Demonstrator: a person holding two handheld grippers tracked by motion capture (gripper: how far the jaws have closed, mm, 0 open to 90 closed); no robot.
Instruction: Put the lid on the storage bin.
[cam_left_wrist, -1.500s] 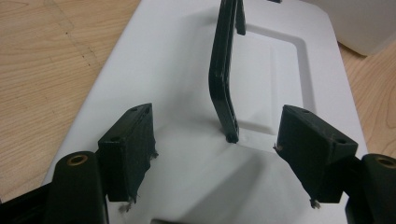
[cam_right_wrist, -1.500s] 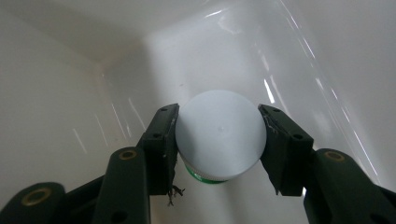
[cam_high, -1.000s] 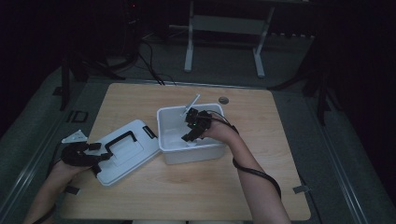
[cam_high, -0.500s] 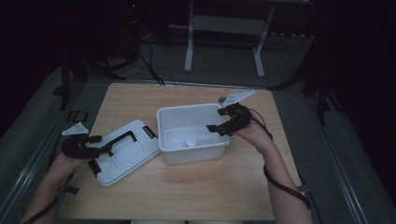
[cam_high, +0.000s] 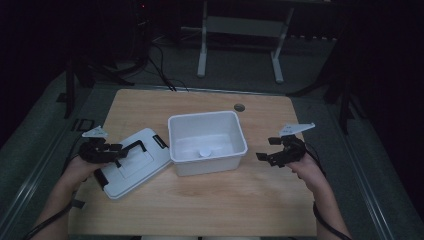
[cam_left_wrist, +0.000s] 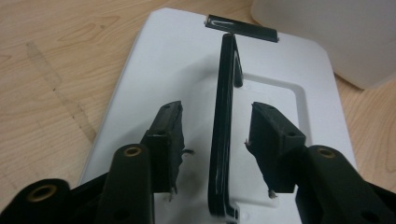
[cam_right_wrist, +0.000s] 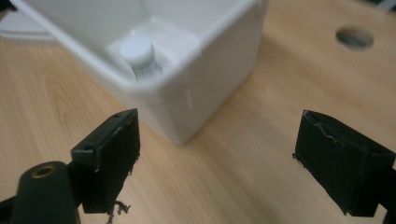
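Lid (cam_high: 131, 162) lies flat on the tabletop (cam_high: 210, 210), left of and touching the white bin (cam_high: 207, 142); its black handle (cam_left_wrist: 223, 140) stands upright between the left hand-held gripper (cam_left_wrist: 215, 140) jaws, long axis running straight along them, pads just closing in, not yet pressing. The bottle (cam_right_wrist: 138, 57) sits in the bin. Since a second ago the right hand-held gripper (cam_high: 277, 150) has left the bin for the tabletop to its right, jaws spread and empty.

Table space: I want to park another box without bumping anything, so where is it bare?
Bare wood runs along the near edge of the table, below the white bin and lid, and along the far edge behind them. Crowded: bin and lid sit close together mid-table.
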